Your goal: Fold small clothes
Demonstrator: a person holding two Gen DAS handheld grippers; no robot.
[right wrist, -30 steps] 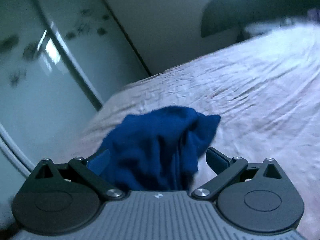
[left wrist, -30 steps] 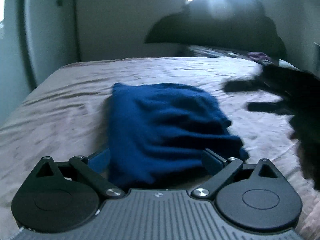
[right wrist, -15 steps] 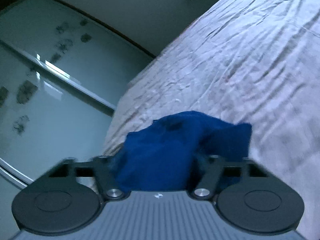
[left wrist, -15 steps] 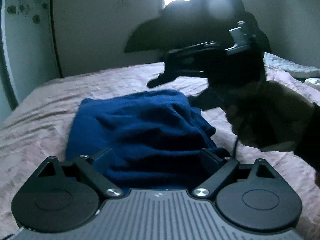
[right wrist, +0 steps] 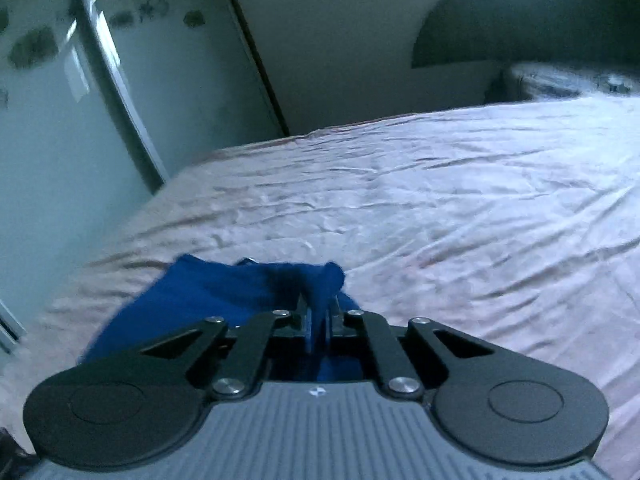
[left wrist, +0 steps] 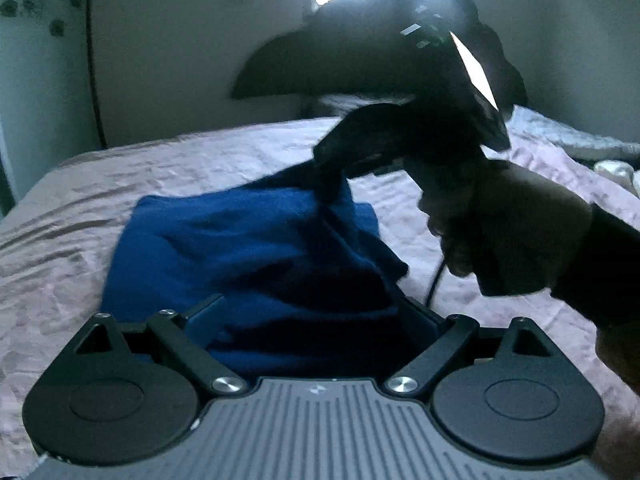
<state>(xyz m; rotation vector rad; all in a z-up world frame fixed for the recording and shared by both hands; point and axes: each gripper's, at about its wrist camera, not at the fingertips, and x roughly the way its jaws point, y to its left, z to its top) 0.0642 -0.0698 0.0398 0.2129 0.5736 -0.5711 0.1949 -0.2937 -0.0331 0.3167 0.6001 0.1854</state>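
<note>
And there we were: our right gripper [right wrist: 318,322] had its fingers clamped on a pinch of the blue garment [left wrist: 248,256], lifting that corner off the pink bedsheet [right wrist: 460,216]. Our left gripper [left wrist: 316,320] sat spread wide, fingers either side of the cloth's near edge, gripping nothing.

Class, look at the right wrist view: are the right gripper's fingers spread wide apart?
No, the right gripper is shut, pinching the blue cloth.
</note>
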